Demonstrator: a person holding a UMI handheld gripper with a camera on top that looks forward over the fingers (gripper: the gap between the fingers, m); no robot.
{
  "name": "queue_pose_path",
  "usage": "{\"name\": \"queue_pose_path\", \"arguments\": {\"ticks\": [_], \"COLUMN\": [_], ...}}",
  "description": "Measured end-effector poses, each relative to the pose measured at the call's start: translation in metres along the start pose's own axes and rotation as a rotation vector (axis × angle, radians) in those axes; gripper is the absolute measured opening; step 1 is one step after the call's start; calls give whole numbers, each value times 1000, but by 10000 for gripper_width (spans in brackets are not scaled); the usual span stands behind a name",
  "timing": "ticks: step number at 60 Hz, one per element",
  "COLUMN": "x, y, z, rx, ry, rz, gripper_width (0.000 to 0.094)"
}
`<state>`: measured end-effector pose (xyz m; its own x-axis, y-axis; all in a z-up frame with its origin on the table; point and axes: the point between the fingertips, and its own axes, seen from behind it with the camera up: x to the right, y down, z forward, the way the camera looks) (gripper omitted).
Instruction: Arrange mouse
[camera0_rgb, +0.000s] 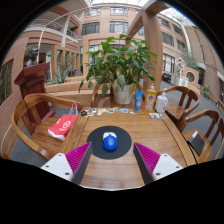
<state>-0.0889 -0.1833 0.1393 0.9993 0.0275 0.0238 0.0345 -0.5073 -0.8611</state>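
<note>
A blue computer mouse (110, 142) lies on a round black mouse mat (109, 143) on the wooden table (110, 170). My gripper (111, 157) is open and empty, held just short of the mat. Its two fingers with magenta pads (76, 156) stand wide apart at either side of the mat's near edge. The mouse is just ahead of the fingers, centred between them, not touched.
A red and white object (62, 125) lies on the table to the left. Bottles (139, 100) and a potted plant (118, 62) stand at the far edge. Wooden chairs (30, 112) surround the table; another chair (205, 130) is at the right.
</note>
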Motion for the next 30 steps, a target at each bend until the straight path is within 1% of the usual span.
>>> {"name": "queue_pose_path", "arguments": {"ticks": [15,23,30], "x": [-8,-13,-10], "y": [15,22,20], "z": [-64,-79,-82], "rx": [3,-5,9], "ry": [-8,-26,-19], "rz": [-4,-5,-18], "gripper_width": [853,855,855]}}
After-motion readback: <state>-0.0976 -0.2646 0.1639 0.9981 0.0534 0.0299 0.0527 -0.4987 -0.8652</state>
